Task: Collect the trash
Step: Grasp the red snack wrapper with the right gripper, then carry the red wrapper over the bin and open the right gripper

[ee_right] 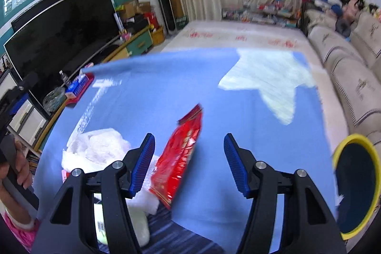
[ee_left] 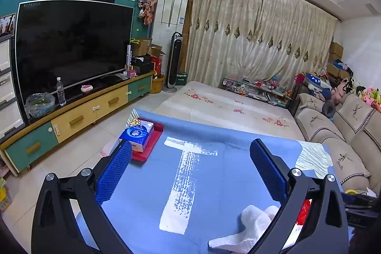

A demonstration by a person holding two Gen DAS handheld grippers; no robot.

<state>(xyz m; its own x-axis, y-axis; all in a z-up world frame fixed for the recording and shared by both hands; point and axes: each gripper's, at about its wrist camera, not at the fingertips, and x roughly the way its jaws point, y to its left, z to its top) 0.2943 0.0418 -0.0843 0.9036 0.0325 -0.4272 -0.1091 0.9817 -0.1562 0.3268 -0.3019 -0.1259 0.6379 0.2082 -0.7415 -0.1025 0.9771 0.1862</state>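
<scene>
A red snack wrapper lies on the blue table between the fingers of my open right gripper, nearer the left finger. Crumpled white tissue lies to its left; it also shows in the left wrist view beside the right finger. A sliver of the red wrapper shows behind that finger. My left gripper is open and empty above the blue table. A yellow-rimmed bin stands at the table's right edge.
A blue tissue pack sits on a red tray at the table's far left corner. A pale paper sheet lies at the far right. A TV cabinet stands left, a sofa right, a mattress beyond.
</scene>
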